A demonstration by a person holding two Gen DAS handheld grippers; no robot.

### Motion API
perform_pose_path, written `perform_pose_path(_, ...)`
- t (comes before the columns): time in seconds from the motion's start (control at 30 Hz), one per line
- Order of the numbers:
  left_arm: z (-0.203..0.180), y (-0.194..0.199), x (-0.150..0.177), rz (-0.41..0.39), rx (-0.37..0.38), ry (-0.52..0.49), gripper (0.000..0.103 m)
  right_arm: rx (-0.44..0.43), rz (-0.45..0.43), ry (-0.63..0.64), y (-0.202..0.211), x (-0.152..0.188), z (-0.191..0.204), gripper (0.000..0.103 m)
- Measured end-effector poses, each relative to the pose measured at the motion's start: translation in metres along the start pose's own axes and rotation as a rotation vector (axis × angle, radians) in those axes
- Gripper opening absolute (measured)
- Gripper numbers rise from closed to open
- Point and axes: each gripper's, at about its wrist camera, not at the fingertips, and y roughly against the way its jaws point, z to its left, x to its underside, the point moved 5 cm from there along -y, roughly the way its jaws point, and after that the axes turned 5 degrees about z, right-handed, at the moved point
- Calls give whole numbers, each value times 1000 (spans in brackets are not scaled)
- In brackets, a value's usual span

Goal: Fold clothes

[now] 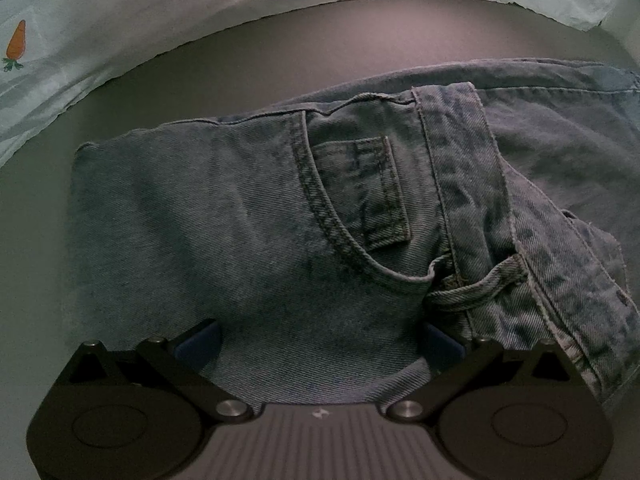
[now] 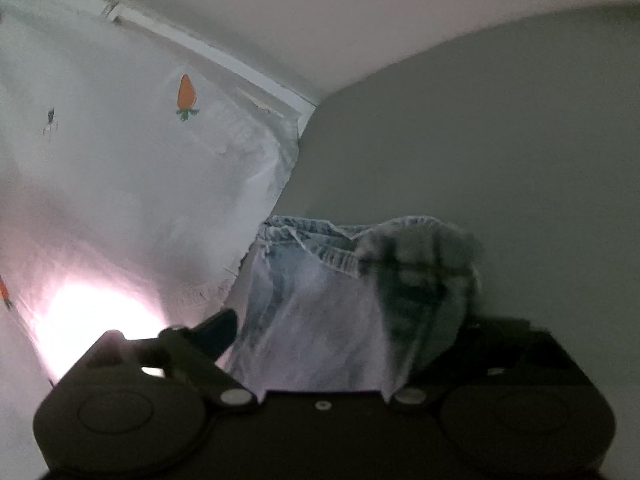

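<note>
Grey surface (image 1: 360, 36), jeans pocket (image 1: 360, 188) only left view

L gripper (image 1: 320, 344): jaws wide apart, low | R gripper (image 2: 340, 344): jaws apart, blurred

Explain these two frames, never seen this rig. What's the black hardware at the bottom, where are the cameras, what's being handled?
No robot arm here: a person holds a two-finger gripper in each hand, and each carries a fisheye camera looking forward along its fingers. The black hardware is the gripper's own body.

The left wrist view shows the left gripper, fingers spread wide, over light-blue jeans lying on a dark grey surface. It looks open, not pinching. A pale sheet with carrot prints lies beyond.

The right wrist view is blurred. The right gripper has denim bunched in front of it; whether it grips is unclear, since one finger is hidden.
</note>
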Motion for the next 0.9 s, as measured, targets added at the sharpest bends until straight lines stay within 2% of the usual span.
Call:
perform_pose_path(0.1, 0, 0, 1, -2, -1, 1, 103, 1, -12, -43, -2, 0, -5, 73)
perform_pose_path(0.17, -1, 2, 2, -4, -1, 3, 103, 13, -17, -79, -2, 0, -10, 43)
perform_pose_path(0.2, -1, 2, 2, -5, 0, 3, 103, 9, -18, -116, -1, 1, -15, 35)
perform_pose_path(0.23, -1, 2, 2, -5, 0, 3, 103, -44, -21, -230, 0, 2, -27, 21)
perform_pose_path(0.27, -1, 2, 2, -5, -1, 3, 103, -130, -31, -392, 0, 5, -42, 15)
perform_pose_path(0.33, -2, 2, 3, -5, -1, 3, 103, -281, -55, -671, 1, 15, -65, 13)
perform_pose_path(0.37, -2, 3, 3, -7, -1, 3, 103, -336, -74, -762, 1, 23, -70, 13)
perform_pose_path(0.4, -2, 3, 4, -9, -2, 4, 103, -366, -89, -788, 3, 28, -67, 13)
perform_pose_path(0.5, -2, 4, 6, -20, 0, 9, 103, -465, -83, -774, 9, 34, -36, 13)
perform_pose_path(0.7, 3, 5, 6, -13, 33, 26, 103, -635, 5, -786, 14, 62, 39, 13)
perform_pose_path(0.8, 11, 15, 11, -50, 62, 46, 103, -718, 63, -808, 16, 91, 79, 13)
perform_pose_path(0.9, 52, 42, 31, -128, 97, 106, 103, -765, 133, -798, 25, 131, 114, 13)
